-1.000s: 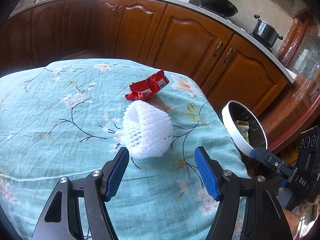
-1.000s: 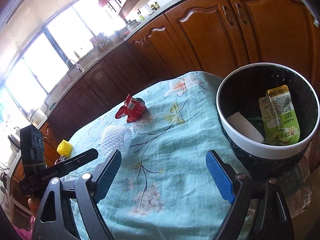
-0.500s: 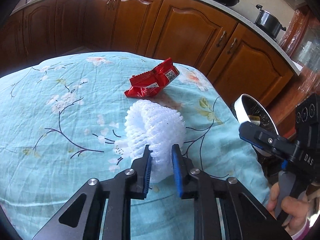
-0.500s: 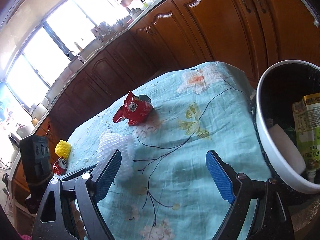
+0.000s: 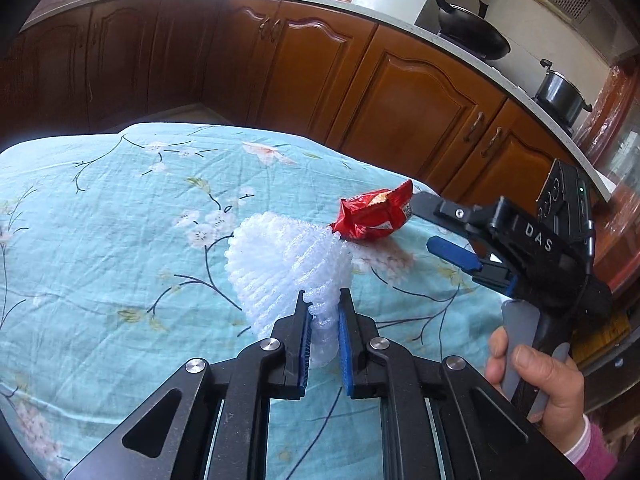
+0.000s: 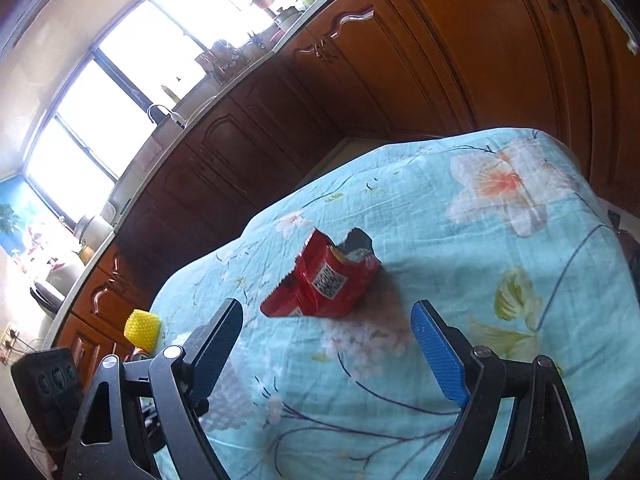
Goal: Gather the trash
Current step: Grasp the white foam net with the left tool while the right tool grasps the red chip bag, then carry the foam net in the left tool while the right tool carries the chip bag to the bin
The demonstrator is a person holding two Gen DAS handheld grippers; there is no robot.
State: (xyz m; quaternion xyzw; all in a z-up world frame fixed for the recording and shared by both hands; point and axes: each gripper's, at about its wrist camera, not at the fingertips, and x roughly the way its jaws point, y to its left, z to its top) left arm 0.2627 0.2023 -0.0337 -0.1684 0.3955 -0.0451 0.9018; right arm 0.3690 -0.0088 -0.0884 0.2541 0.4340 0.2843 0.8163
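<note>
On the flowered tablecloth (image 5: pixel 100 248), the left gripper (image 5: pixel 323 312) pinches the white foam net (image 5: pixel 288 260); the right gripper (image 6: pixel 326 320) (jaws wide apart) faces the red wrapper (image 6: pixel 324 280), not touching it.

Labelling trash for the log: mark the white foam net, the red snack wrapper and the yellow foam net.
white foam net (image 5: pixel 280 256): left wrist view, middle of its mesh body.
red snack wrapper (image 6: pixel 324 280): right wrist view, panel with the square code.
yellow foam net (image 6: pixel 142 330): right wrist view, its ribbed side.
</note>
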